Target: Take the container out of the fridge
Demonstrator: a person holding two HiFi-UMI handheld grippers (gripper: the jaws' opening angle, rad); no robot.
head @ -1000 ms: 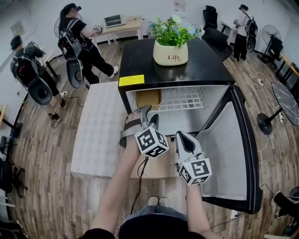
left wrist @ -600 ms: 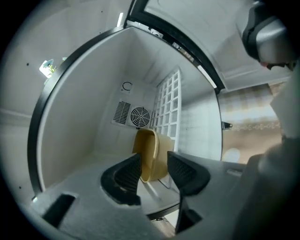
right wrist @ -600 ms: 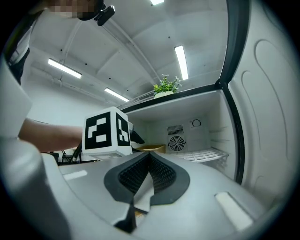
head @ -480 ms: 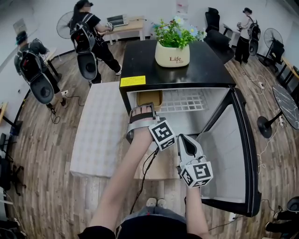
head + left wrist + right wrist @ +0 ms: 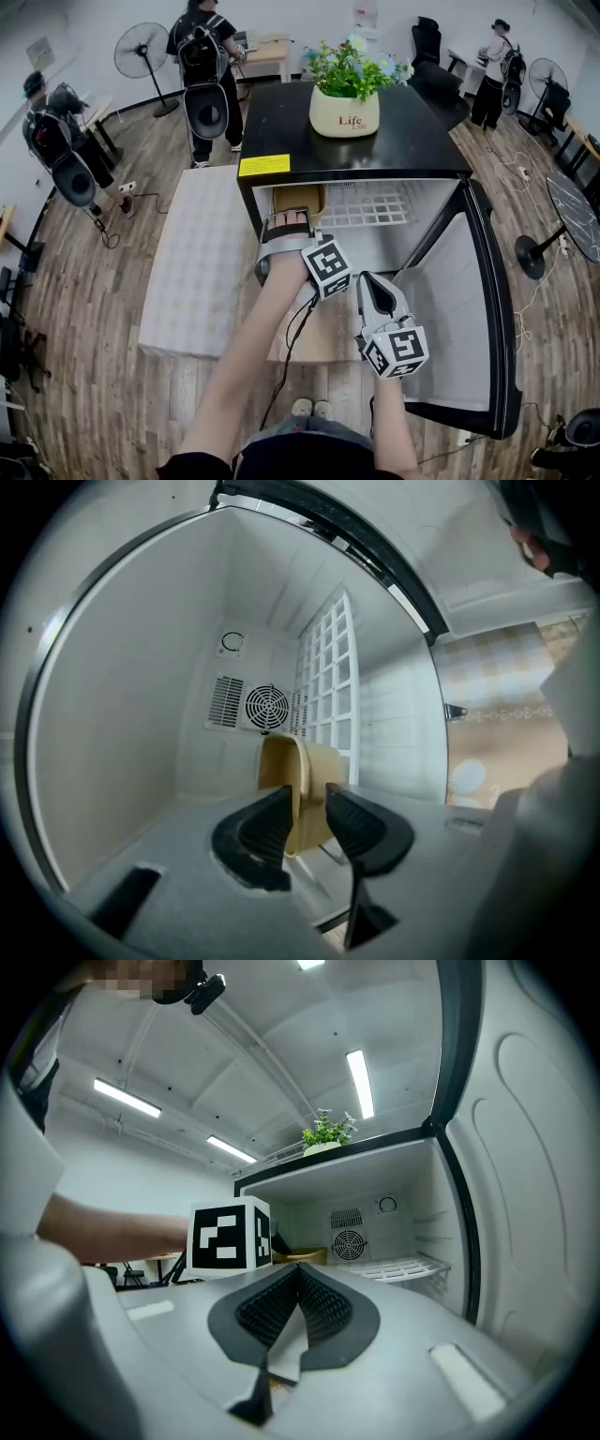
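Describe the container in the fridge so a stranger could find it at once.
Find the black fridge with a flower pot on top, door open. Inside, at the left by the white wire shelf, stands a tan container, the only coloured thing there; the left tongs straddle its rim.

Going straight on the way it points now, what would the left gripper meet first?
The tan container inside the fridge: its near wall lines up with the gap between the left gripper's parted jaws. Whether they already touch it is unclear.
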